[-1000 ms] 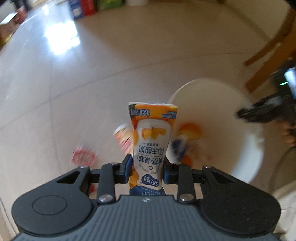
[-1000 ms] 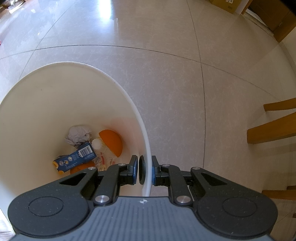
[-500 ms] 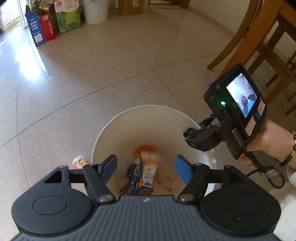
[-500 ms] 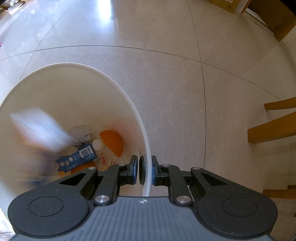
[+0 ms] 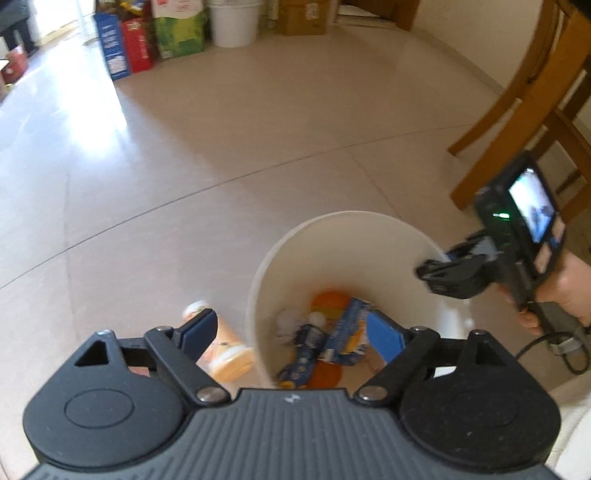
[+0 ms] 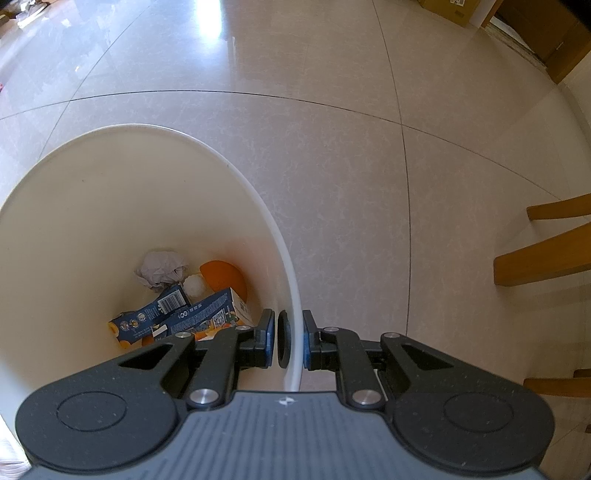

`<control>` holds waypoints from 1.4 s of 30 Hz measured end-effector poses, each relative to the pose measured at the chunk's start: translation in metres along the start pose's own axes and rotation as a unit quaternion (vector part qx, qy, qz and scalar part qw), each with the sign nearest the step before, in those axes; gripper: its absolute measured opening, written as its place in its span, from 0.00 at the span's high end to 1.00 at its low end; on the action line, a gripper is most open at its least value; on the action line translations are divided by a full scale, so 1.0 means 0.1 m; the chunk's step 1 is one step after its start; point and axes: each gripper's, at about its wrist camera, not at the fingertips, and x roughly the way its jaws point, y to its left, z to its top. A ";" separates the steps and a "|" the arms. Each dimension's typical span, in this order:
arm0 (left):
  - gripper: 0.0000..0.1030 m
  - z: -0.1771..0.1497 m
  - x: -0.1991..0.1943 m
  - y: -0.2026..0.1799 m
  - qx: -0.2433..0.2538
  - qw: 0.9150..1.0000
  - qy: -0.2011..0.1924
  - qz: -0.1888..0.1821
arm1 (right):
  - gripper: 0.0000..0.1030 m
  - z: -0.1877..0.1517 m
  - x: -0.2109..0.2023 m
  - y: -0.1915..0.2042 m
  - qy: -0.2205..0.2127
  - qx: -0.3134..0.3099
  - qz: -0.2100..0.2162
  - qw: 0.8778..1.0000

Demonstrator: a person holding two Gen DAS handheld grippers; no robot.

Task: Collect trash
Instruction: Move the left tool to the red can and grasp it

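The white trash bin point(image 5: 351, 225) stands on the tiled floor. My left gripper point(image 5: 291, 328) hangs open and empty over its near rim. The yogurt carton point(image 5: 347, 328) lies inside on other trash. In the right wrist view the carton point(image 6: 207, 314) rests beside a second blue carton point(image 6: 155, 314), crumpled paper point(image 6: 160, 267) and an orange piece point(image 6: 225, 275). My right gripper point(image 6: 290, 339) is shut on the bin's rim point(image 6: 258, 199), and it shows in the left wrist view as the right gripper point(image 5: 443, 269). An orange cup point(image 5: 225, 350) lies on the floor left of the bin.
Wooden chair legs point(image 5: 517, 92) stand to the right, seen too as chair legs point(image 6: 546, 254). Coloured boxes point(image 5: 125, 48) and a white bucket point(image 5: 232, 22) line the far wall. A person's hand point(image 5: 569, 291) holds the right gripper's handle.
My left gripper carried the yogurt carton over the bin, opened, and the carton dropped in; it now lies at the bottom. The left gripper has since drifted left. The right gripper kept still.
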 end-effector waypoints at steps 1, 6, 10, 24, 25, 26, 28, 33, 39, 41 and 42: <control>0.14 -0.02 -0.01 0.05 -0.005 1.000 -0.002 0.005 | 0.82 0.00 0.00 0.00 0.000 -0.001 -0.001 1.000; 0.11 -0.16 0.02 0.45 -0.052 0.998 -0.007 0.039 | 0.82 0.00 0.00 0.01 -0.001 -0.001 -0.002 1.000; 0.11 -0.33 0.15 0.75 -0.094 0.994 -0.001 0.056 | 0.82 -0.01 0.00 0.03 -0.002 -0.003 -0.005 1.000; 0.13 -1.05 1.13 1.64 -0.234 0.966 0.045 0.104 | 0.82 -0.01 0.00 0.06 -0.002 -0.003 -0.012 1.000; 0.13 -1.11 1.20 1.69 -0.239 0.964 0.050 0.109 | 0.82 -0.01 0.00 0.06 -0.002 -0.003 -0.011 1.000; 0.14 -1.16 1.28 1.76 -0.247 0.961 0.054 0.116 | 0.82 -0.01 0.01 0.07 -0.002 -0.003 -0.012 1.000; 0.15 -1.26 1.42 1.87 -0.260 0.956 0.061 0.123 | 0.82 -0.02 0.01 0.07 -0.003 -0.005 -0.013 1.000; 0.19 -1.56 1.74 2.18 -0.304 0.939 0.082 0.137 | 0.82 -0.01 0.02 0.07 -0.001 -0.002 -0.015 1.000; 0.24 -1.78 1.95 2.40 -0.348 0.922 0.088 0.144 | 0.82 -0.01 0.02 0.08 -0.001 -0.001 -0.016 1.000; 0.27 -1.82 1.98 2.45 -0.359 0.919 0.086 0.140 | 0.82 -0.01 0.02 0.08 -0.001 -0.001 -0.016 1.000; 0.27 -1.84 2.02 2.47 -0.360 0.918 0.086 0.142 | 0.82 -0.01 0.02 0.08 0.000 -0.002 -0.016 1.000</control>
